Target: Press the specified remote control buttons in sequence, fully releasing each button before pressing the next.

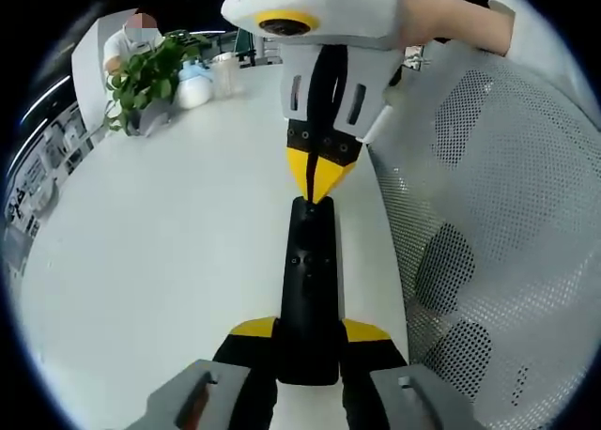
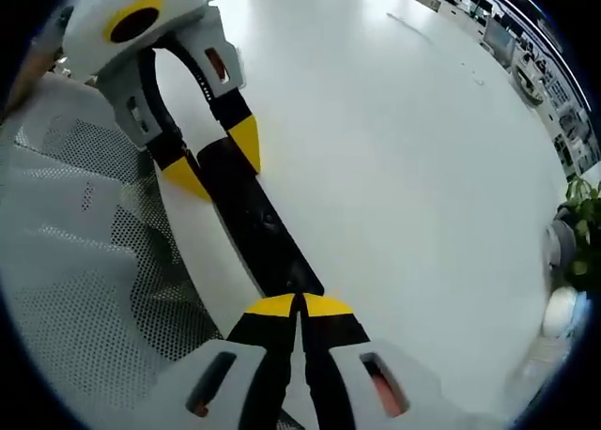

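Observation:
A slim black remote control (image 1: 310, 280) lies lengthwise over the edge of the white table (image 1: 160, 252). My left gripper (image 1: 310, 332) is shut on its near end, one yellow-tipped jaw on each side. My right gripper (image 1: 319, 175) comes down from the top, its yellow tips shut together, and touches the remote's far end. In the right gripper view my right gripper (image 2: 300, 305) is shut, with its tips resting on the end of the remote (image 2: 254, 219). Further up, the left gripper (image 2: 216, 158) clamps the remote's other end.
A white perforated mesh surface (image 1: 488, 223) lies to the right of the remote, also seen as the mesh surface (image 2: 84, 252). A potted plant (image 1: 141, 73) and white containers (image 1: 192, 87) stand at the table's far side, with a person behind. The table (image 2: 404, 167) spreads wide and bare.

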Available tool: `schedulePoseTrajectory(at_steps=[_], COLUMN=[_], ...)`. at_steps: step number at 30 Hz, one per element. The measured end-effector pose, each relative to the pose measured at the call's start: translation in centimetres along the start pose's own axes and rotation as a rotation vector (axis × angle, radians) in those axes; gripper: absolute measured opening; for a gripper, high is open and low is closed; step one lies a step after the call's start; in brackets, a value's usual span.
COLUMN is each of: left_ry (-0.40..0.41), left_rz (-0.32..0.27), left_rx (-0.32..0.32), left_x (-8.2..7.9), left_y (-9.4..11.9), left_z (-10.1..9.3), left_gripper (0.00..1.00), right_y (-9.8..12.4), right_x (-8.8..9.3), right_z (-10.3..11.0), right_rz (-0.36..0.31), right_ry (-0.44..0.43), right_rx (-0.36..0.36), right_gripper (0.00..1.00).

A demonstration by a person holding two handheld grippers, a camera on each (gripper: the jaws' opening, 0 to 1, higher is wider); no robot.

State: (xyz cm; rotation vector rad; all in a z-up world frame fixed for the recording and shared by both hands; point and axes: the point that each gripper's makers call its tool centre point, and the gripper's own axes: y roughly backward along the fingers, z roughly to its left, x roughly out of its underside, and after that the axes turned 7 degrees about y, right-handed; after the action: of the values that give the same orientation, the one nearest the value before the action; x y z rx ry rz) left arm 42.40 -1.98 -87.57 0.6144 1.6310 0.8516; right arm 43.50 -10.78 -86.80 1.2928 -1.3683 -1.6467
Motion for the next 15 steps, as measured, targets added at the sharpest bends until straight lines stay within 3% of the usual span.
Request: schedulePoseTrajectory(at_steps=[5,15], left_ry=[-0.002,0.003], left_rz=[0.001,0.0], left_rx=[-0.001,-0.006], left_x=[0.04,0.06], left_y=[-0.02,-0.02], left_z=[0.03,0.05], left_gripper=[0.24,0.24], right_y=[0.0,0.01], right_x=[-0.03,-0.18], right_z=[-0.08,-0.1], right_rz=[-0.05,-0.051], right_ry=[-0.034,-0.026], right_rx=[0.005,0.004], right_gripper=[0.0,0.0])
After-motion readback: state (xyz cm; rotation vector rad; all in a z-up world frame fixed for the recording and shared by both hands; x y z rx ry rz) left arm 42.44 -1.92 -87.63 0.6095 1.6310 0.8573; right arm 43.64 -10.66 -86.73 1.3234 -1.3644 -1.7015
